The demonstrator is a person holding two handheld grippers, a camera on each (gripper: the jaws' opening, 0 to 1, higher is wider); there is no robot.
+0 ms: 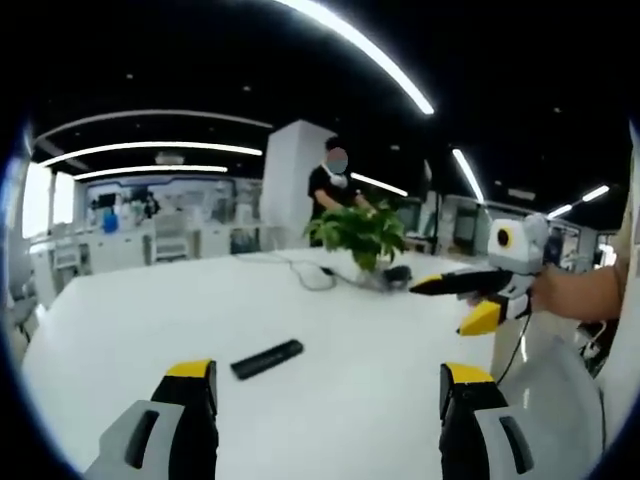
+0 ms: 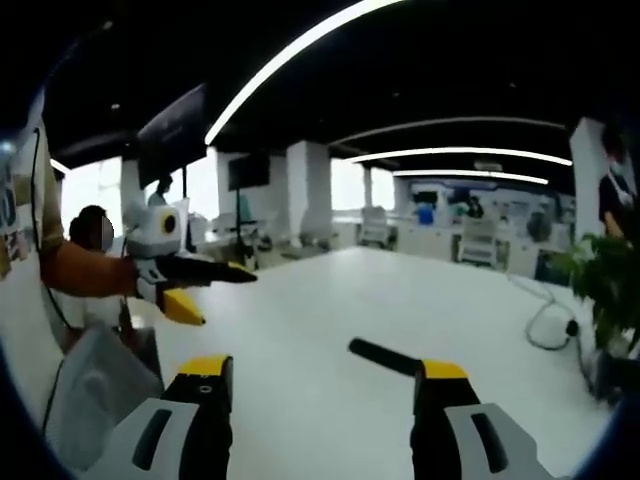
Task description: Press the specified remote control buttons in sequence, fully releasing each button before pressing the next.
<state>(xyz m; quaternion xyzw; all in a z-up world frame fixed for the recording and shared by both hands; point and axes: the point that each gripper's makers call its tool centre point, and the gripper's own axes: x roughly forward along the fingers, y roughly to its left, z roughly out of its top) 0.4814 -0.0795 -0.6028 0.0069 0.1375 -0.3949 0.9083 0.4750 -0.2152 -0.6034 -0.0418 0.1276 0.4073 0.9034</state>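
Observation:
A slim black remote control point(image 1: 267, 358) lies flat on the white table point(image 1: 150, 320), a short way beyond my left gripper point(image 1: 325, 385), whose yellow-tipped jaws stand wide apart with nothing between them. My right gripper point(image 1: 440, 307) comes in from the right, held above the table edge, also open. In the right gripper view the remote point(image 2: 383, 357) lies just ahead, its near end hidden behind the right jaw of my open right gripper point(image 2: 322, 375). The left gripper point(image 2: 228, 298) hovers at the left, open, apart from the remote.
A potted green plant point(image 1: 360, 235) stands at the far side of the table, with a cable point(image 1: 310, 272) looped beside it. A person point(image 1: 335, 185) stands behind the plant. In the right gripper view the plant point(image 2: 605, 280) and cable point(image 2: 545, 320) sit at the right.

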